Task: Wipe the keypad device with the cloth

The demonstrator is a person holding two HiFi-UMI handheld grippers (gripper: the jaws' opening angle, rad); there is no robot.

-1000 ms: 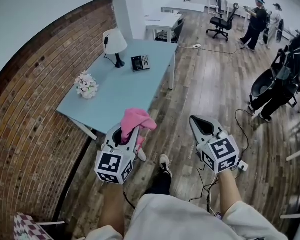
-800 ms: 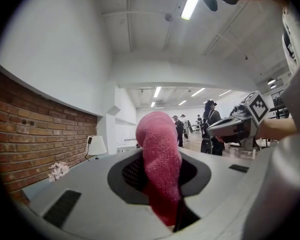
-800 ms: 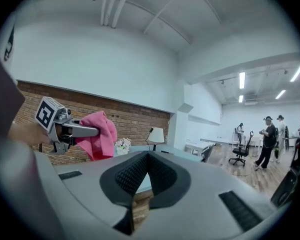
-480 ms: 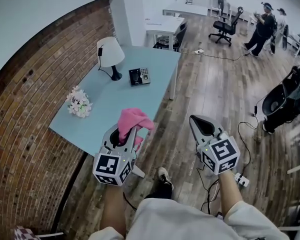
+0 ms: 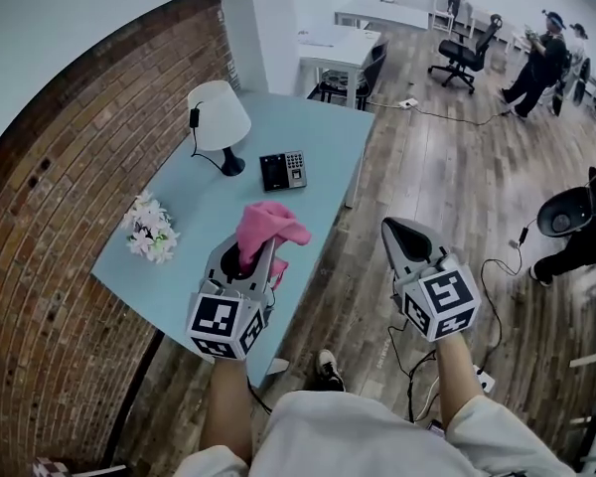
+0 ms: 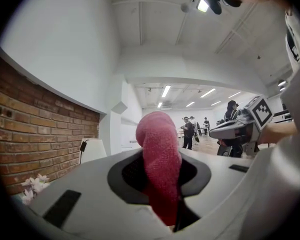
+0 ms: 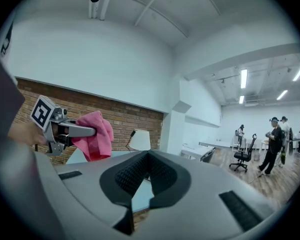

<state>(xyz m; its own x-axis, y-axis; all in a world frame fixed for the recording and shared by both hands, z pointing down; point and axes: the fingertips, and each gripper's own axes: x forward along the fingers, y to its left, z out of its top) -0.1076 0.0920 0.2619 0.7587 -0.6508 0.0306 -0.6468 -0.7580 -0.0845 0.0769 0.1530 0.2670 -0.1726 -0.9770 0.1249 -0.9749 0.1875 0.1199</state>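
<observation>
The left gripper point(image 5: 246, 254) was clamped on a pink cloth point(image 5: 269, 229). Its jaws pinched the bunched middle, so a soft fold stood up and spilled forward past the tips, which looked like a sensible way to present a padded face for wiping. The right gripper point(image 5: 401, 235) was held level beside it with its jaws closed together and nothing between them. It was probably kept free to steady the device once contact began. The keypad device point(image 5: 282, 170) lay flat on the pale blue tabletop point(image 5: 313, 127), just beside the base of a white lamp point(image 5: 219, 115) and well apart from the cloth. A small bunch of flowers point(image 5: 149, 232) sat nearer the brick wall point(image 5: 60, 187). Both grippers hovered over the near corner of the tabletop, short of the device, so the wiping had not yet started. The cloth would next have to be carried across and lowered onto the keypad's face.
</observation>
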